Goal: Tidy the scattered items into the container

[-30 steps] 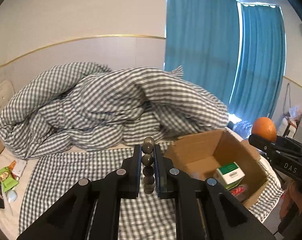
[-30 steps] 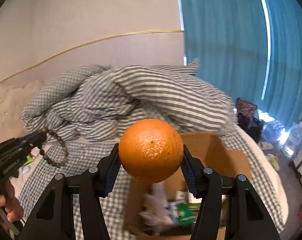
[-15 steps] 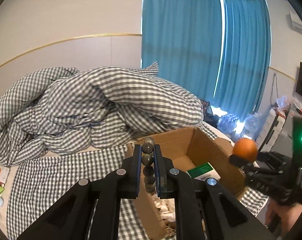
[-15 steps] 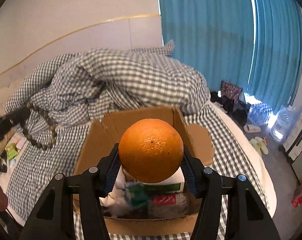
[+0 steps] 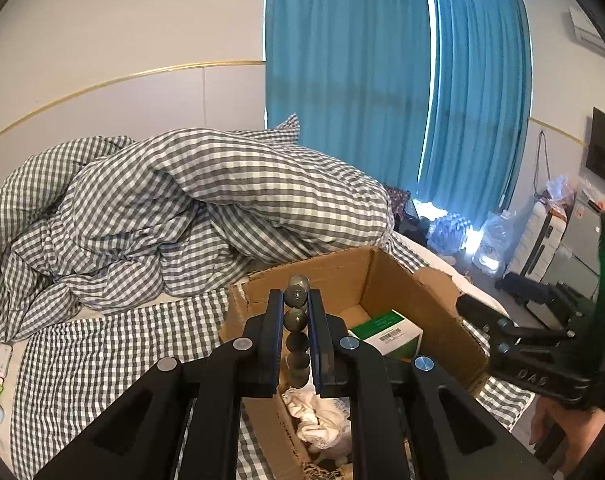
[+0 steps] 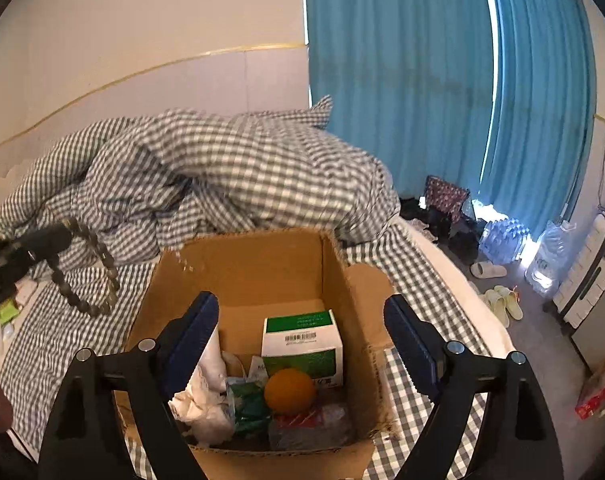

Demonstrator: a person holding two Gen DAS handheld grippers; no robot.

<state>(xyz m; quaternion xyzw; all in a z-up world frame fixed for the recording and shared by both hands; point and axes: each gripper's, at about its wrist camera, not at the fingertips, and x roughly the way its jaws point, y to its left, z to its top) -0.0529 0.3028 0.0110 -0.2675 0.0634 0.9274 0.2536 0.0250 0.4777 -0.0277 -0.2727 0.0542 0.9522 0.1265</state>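
Beads of a dark bracelet (image 5: 296, 330) are pinched between the blue-padded jaws of the left gripper (image 5: 296, 300), one strand standing in a column of five visible beads while the rest of the loop hangs below, as the right wrist view shows from the side. That gripper is poised over the near left corner of one open cardboard box (image 5: 402, 280) set on a bed.

The right gripper (image 6: 298, 328) hovers above the same box, its jaws spreading apart with nothing between them; one orange (image 6: 289, 391) lies beneath them among the contents at the bottom. Beside the orange stands one white-and-green carton (image 6: 302, 342) with a barcode label, and at the left of the box interior sits a crumpled white cloth (image 6: 206, 392). A green packet (image 6: 248, 402) and a red-printed wrapper (image 6: 306, 420) lie by the orange; smaller contents cannot be made out.

Around the box, a grey-and-white gingham sheet (image 6: 422, 280) covers the mattress, and one rumpled gingham duvet (image 5: 182, 200) is heaped behind it against a pale wall. Teal curtains (image 5: 342, 80) in two panels hang at the window. On the floor at right are three pale slippers (image 6: 498, 296), one pack of water bottles (image 6: 502, 236) and one large water jug (image 6: 550, 256). Part of a person's hand (image 5: 558, 432) shows under the right gripper's handle in the left wrist view.
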